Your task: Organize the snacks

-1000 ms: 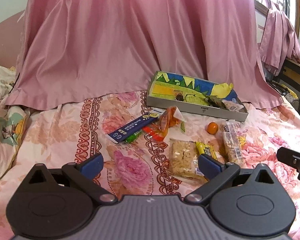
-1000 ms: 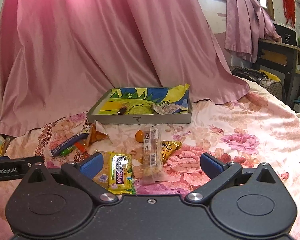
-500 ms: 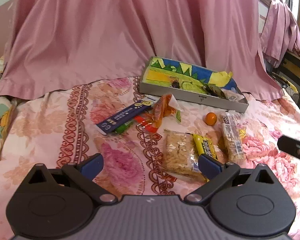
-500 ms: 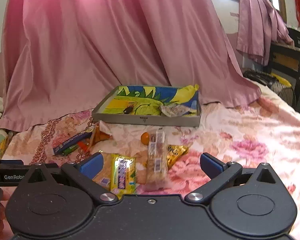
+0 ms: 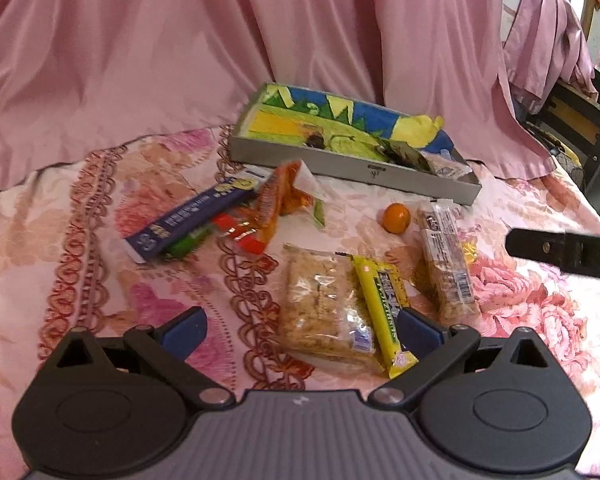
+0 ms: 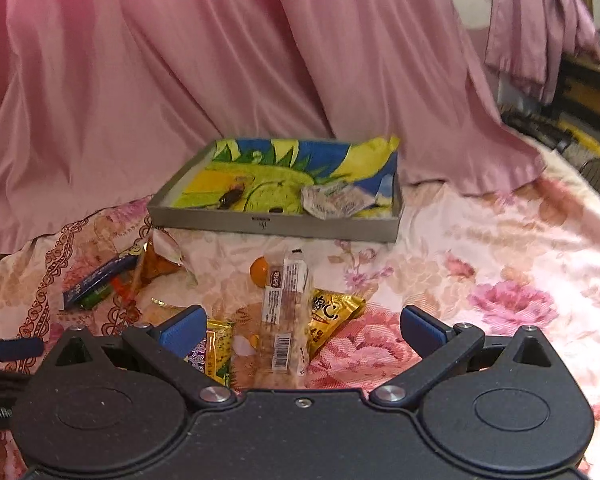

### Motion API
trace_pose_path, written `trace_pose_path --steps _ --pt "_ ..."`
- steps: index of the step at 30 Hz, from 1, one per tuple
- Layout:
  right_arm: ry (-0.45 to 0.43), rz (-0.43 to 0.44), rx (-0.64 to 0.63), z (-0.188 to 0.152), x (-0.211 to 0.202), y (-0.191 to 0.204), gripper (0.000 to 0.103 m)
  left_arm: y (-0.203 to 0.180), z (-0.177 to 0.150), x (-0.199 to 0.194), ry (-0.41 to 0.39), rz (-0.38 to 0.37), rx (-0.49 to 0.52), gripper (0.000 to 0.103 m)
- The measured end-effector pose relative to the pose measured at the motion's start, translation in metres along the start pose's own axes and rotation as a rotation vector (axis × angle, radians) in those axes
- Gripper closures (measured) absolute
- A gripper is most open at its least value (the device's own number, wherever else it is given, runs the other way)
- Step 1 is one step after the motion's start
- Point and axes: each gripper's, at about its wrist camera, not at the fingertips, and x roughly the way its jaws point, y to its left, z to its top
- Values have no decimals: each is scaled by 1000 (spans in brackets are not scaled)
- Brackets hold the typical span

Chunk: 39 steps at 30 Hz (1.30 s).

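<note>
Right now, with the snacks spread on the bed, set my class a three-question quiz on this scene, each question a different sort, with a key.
1. True or false: the small orange fruit lies inside the grey tray.
2. Multiple choice: the yellow bar lies against which snack? A the clear rice-cake pack; B the dark blue packet; C the gold pouch.
3. Fill in: both the left hand-held gripper and the right hand-held gripper are ____.

Key: 1 false; 2 A; 3 open.
</note>
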Motion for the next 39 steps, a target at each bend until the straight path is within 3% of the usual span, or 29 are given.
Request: trace_pose_path --steps 5,12,16,27,36,39 --pt "62 72 -28 8 26 -7 1 -2 -2 22 42 11 10 0" --pt "142 84 -61 1 60 -6 1 -1 -9 38 74 3 8 0" --pt "171 92 -33 0 75 -7 7 -6 -11 46 80 9 43 0" --pt "195 90 -53 0 88 0 13 -14 -14 63 103 40 90 0" --pt "210 88 -71 -1 93 2 20 -37 -17 79 87 103 245 0" --pt "218 84 -87 -2 97 5 23 -37 -14 81 79 108 240 0"
